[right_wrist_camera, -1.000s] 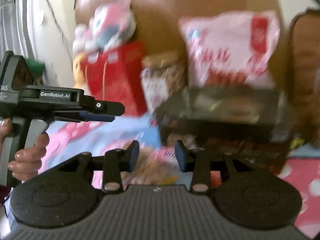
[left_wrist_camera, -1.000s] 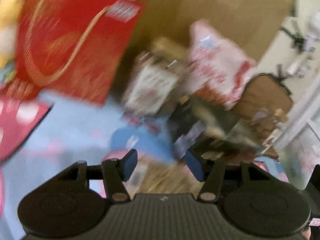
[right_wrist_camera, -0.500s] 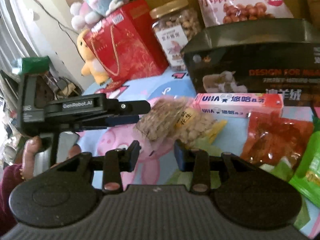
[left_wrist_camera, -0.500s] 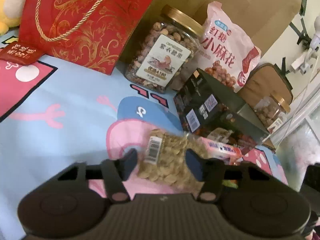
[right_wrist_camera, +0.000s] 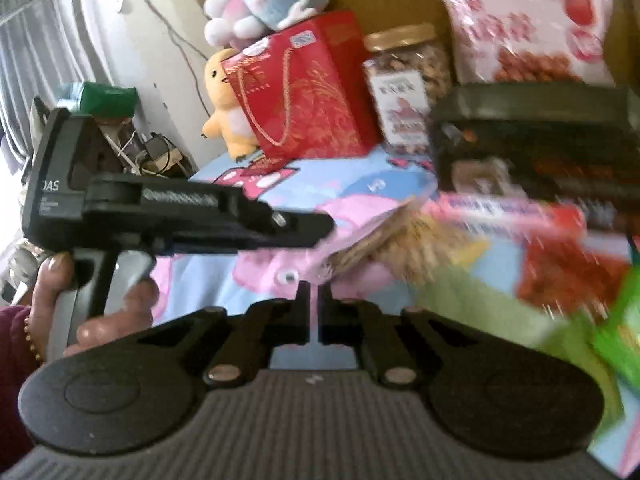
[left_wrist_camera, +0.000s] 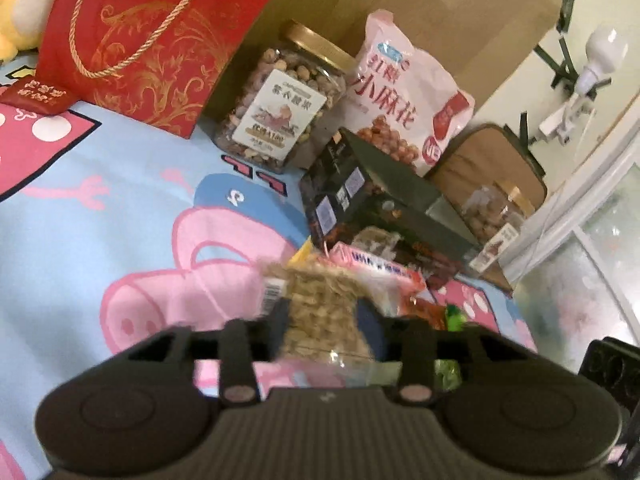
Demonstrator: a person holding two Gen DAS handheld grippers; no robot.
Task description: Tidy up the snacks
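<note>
Glossy red paper gift bag (left_wrist_camera: 156, 40) showing gold rope handles, clear plastic nut jar (left_wrist_camera: 280, 108) wearing metallic gold lid, matt black ribbed plastic gripper body (left_wrist_camera: 328, 432)

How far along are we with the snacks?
Looks done: the jar of nuts, pink snack bag and dark box stand together at the back. In hand: the clear nut bag sits between the left tongs, whose jaws have just been opening; grip unclear. The right tongs are shut. Left: the pink box, red packet and green packet lie loose.

Both wrist views low, close; sharing nut jar (left_wrist_camera: 280, 100)
</note>
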